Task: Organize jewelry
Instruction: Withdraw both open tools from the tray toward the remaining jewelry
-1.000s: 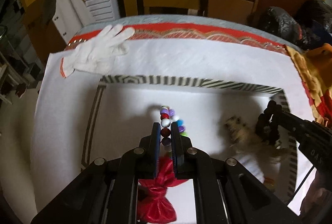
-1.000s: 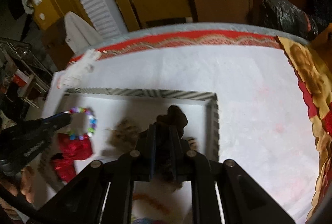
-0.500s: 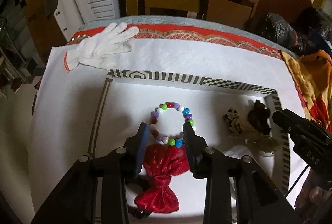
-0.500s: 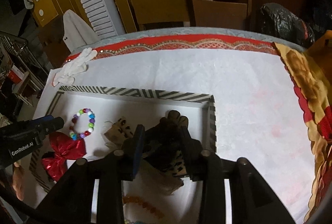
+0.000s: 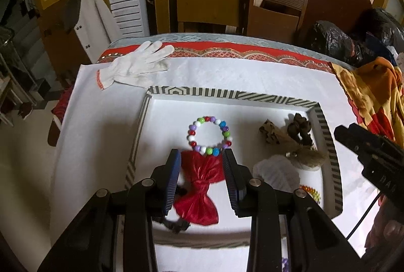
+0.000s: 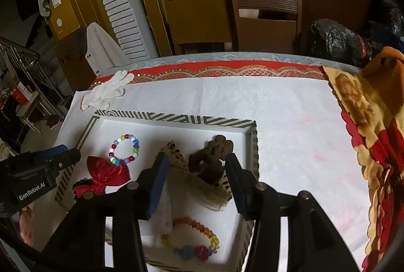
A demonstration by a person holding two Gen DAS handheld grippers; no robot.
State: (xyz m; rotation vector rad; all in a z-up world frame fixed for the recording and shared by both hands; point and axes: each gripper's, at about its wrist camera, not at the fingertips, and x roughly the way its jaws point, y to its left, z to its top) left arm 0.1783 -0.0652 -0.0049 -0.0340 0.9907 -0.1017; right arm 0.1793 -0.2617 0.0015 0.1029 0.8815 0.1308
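A white tray with a striped rim (image 5: pixel 227 94) (image 6: pixel 176 118) holds the jewelry. A multicoloured bead bracelet (image 5: pixel 209 135) (image 6: pixel 124 149) lies flat in it, just beyond my left gripper (image 5: pixel 202 158), which is open and empty above a red satin bow (image 5: pixel 200 186) (image 6: pixel 106 176). My right gripper (image 6: pixel 195 166) is open and empty over a dark brown scrunchie (image 6: pixel 214 158) (image 5: pixel 299 128) and a leopard-print hair tie (image 6: pixel 174 153) (image 5: pixel 270 132). A rainbow bead bracelet (image 6: pixel 192 239) lies near the tray's front edge.
A white glove (image 5: pixel 133 65) (image 6: pixel 106 92) lies on the white cloth behind the tray's left corner. A red and yellow floral cloth (image 6: pixel 366 135) is heaped at the right. Wooden chairs (image 6: pixel 262 19) stand behind the table.
My left gripper let go of the bead bracelet, which now lies flat in the tray, and pulled back. My right gripper opened off the brown scrunchie and also drew back.
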